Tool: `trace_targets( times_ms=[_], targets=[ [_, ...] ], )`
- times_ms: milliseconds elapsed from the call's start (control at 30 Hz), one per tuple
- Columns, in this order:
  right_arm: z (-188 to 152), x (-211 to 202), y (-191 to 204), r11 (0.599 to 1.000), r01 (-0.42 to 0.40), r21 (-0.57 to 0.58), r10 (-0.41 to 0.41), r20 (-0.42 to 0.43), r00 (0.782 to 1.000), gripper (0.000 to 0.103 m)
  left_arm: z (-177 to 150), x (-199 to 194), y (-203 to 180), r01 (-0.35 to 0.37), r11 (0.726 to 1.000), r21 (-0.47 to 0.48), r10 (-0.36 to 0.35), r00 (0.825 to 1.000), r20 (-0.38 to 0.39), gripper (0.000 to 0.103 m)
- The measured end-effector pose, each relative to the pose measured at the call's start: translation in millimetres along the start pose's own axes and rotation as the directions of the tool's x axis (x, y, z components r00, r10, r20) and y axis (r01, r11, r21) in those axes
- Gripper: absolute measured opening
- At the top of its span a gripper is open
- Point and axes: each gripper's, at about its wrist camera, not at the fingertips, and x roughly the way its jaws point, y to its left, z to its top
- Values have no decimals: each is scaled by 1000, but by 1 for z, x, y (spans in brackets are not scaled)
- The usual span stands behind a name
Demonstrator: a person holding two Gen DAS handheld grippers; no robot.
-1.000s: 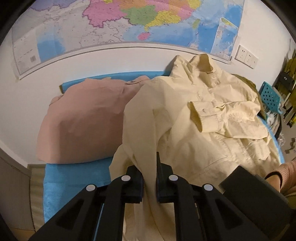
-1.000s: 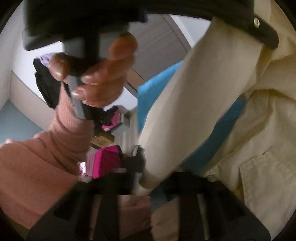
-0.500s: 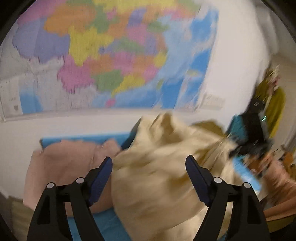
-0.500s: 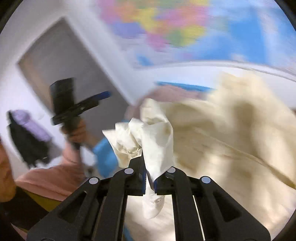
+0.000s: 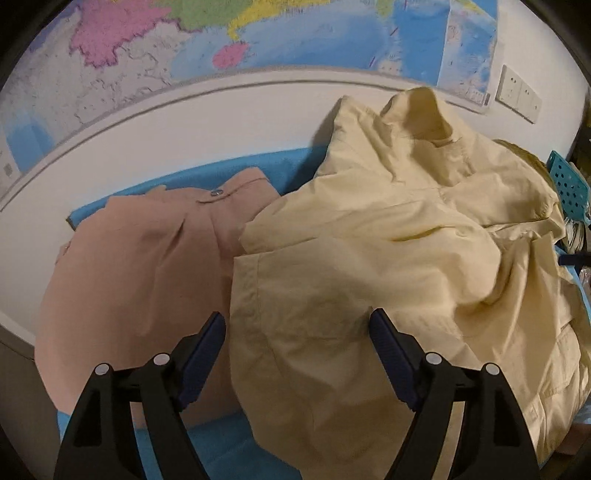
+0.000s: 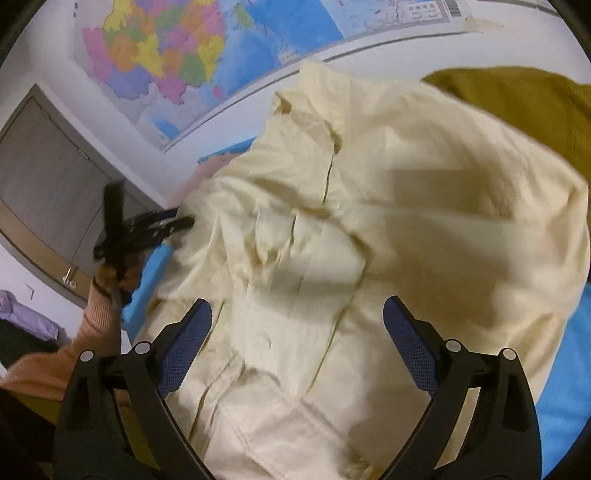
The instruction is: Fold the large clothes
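Left wrist view: I see my left gripper with its jaws wide apart and just closing a little, nothing pinched between the blue pads; they hang over the near edge of the cream jacket. The jacket lies in a loose, rumpled heap on the blue cloth that covers the table, its collar standing up against the white wall. Its left edge overlaps a pink coat that lies flat beside it, one button showing near that coat's top. Above both hangs a coloured wall map, and a wall switch plate sits at the right. A teal perforated basket peeks out past the jacket's far right side.

In the right wrist view, my right gripper has its jaws opening, spread wide, with no cloth caught by the pads; the cream jacket spreads under and beyond them, blurred in places. A mustard garment lies behind the jacket at upper right. At the left I can see the left hand in a pink sleeve holding the other gripper near the jacket's edge, with a grey door behind it
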Motion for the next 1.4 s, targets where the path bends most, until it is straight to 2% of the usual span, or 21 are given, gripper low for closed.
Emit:
trace_targets(
  times_ms=[33,100,167,200,233,267,333,400,500,567,600,633,667,800,833,1000,1167,1200,1267,1333,1400],
  targets=[
    [-6,6,3,1000,14,-11,-14,-17,1000,93,0,4,-2,-4,1000,6,4,1000,-7,67],
    [-5,31,12,998,48,-38,-50,-58,997,93,0,13,-4,-3,1000,16,3,1000,-23,42],
    [-7,53,21,995,70,-71,-77,-102,992,74,-1,13,-5,-34,999,10,34,999,-13,34],
    [-8,59,23,996,54,-76,-63,-124,990,49,-4,9,-2,-39,999,4,39,999,-5,29],
    [-7,59,26,995,48,-85,-59,-130,990,34,-6,5,2,-46,999,-6,46,999,5,28],
    [-3,53,30,991,53,-120,-67,-114,991,27,-8,1,8,-66,998,-21,66,998,13,26],
    [6,28,34,985,57,-161,-66,-51,997,22,-14,-6,16,-97,995,-31,97,995,22,25],
    [20,-3,35,968,153,-198,-152,20,988,21,-20,-13,23,-134,991,-20,134,991,20,26],
    [33,-23,35,892,344,-292,-340,69,938,34,-23,-22,19,-189,982,28,188,982,30,37],
    [38,-17,22,811,498,-306,-504,66,861,41,-22,-27,15,-239,970,38,238,970,44,38],
    [39,-14,14,808,517,-283,-529,40,848,54,-19,-35,11,-230,973,28,227,971,73,41],
    [37,-14,7,830,496,-256,-510,14,860,60,-18,-39,6,-204,979,24,201,975,92,44],
    [36,-16,5,848,477,-232,-487,16,873,59,-15,-46,-2,-154,987,36,149,981,122,50],
    [31,-29,12,911,365,-191,-356,81,931,70,-4,-54,-35,-65,990,123,45,986,161,59],
    [31,-25,17,913,357,-197,-348,83,934,75,0,-53,-45,-35,989,146,11,987,162,59],
    [23,7,9,912,372,-172,-381,-16,925,76,2,-24,-85,73,972,225,-95,992,89,62],
    [2,15,-33,959,284,20,-280,-112,954,86,-18,17,-92,154,962,225,-148,988,-47,63],
    [-1,16,-36,965,259,41,-253,-111,961,79,-22,21,-91,162,962,220,-152,987,-59,63],
    [-1,16,-35,974,225,24,-222,-88,971,49,-33,27,-88,154,961,229,-140,987,-75,64],
    [4,9,-28,971,237,-17,-237,-45,970,3,-42,29,-84,135,961,240,-119,990,-76,64],
    [14,-15,-17,970,238,-46,-236,50,971,1,-48,32,-81,133,963,234,-120,990,-69,64]
  ],
)
